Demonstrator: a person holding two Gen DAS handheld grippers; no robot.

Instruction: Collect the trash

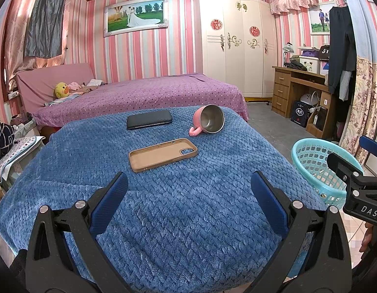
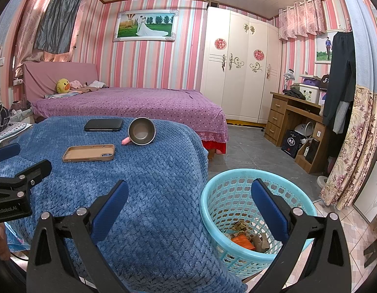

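**Both tongs wide open, empty — trash in basket**

Left tongs [image 1: 189,195] spread wide over the blue blanket [image 1: 176,207] on the bench, holding nothing. Right tongs [image 2: 189,204] equally spread, empty, straddling the bench edge and the turquoise basket [image 2: 212,210] on the floor. Trash [image 2: 247,238] lies in the basket bottom. Farther — tan phone case [image 1: 162,154], tipped pink mug [image 1: 209,122], black phone [image 1: 149,119].
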